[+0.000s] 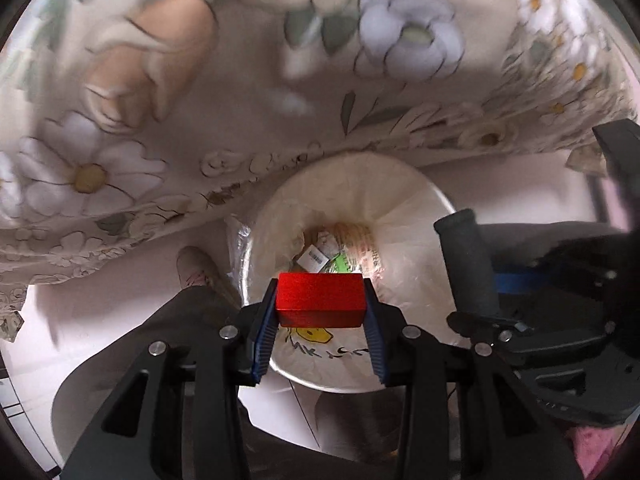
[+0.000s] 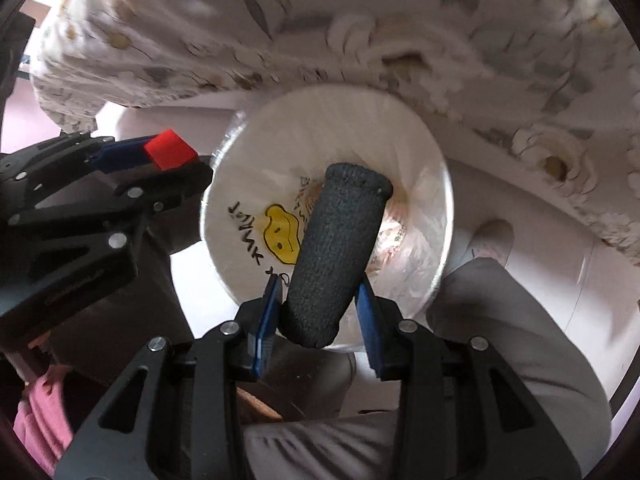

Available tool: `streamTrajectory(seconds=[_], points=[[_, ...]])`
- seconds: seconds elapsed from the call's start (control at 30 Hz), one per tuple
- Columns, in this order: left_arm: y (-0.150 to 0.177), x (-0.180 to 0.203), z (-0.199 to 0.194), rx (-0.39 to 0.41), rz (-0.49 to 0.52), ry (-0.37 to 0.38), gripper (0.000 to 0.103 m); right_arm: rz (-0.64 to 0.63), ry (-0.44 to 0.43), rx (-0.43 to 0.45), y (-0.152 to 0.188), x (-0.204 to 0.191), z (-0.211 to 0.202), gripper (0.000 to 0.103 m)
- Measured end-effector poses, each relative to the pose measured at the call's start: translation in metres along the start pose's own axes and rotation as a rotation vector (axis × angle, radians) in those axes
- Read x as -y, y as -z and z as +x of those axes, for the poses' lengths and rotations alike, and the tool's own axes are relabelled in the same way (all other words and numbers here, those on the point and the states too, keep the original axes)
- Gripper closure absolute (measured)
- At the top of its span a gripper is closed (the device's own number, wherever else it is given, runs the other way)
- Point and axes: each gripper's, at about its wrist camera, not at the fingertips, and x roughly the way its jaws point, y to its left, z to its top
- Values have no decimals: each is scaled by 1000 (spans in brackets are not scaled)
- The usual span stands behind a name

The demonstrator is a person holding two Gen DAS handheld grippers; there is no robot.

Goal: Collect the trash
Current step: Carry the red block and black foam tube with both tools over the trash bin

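My left gripper (image 1: 320, 304) is shut on a red block (image 1: 321, 299) and hangs right over the mouth of a round white bin (image 1: 404, 204) lined with a plastic bag. Wrappers and scraps (image 1: 332, 254) lie at the bin's bottom. My right gripper (image 2: 318, 292) is shut on a dark grey foam tube (image 2: 332, 252), which sticks out over the same bin (image 2: 416, 168). In the right wrist view the left gripper (image 2: 160, 152) with the red block (image 2: 170, 155) sits at the bin's left rim. The foam tube (image 1: 468, 264) also shows at the right in the left wrist view.
A floral tablecloth (image 1: 240, 92) hangs over the bin's far side and droops close to its rim. The pale floor (image 1: 100, 312) surrounds the bin. A person's trouser legs (image 2: 500, 352) and shoes (image 1: 196, 270) stand next to the bin on both sides.
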Motion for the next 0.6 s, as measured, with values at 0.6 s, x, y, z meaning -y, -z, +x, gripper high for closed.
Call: streamTrajectory(seconds=[0.6], points=[[7, -4, 87, -163, -58, 67, 62, 95, -1, -144, -6, 26, 73, 64]])
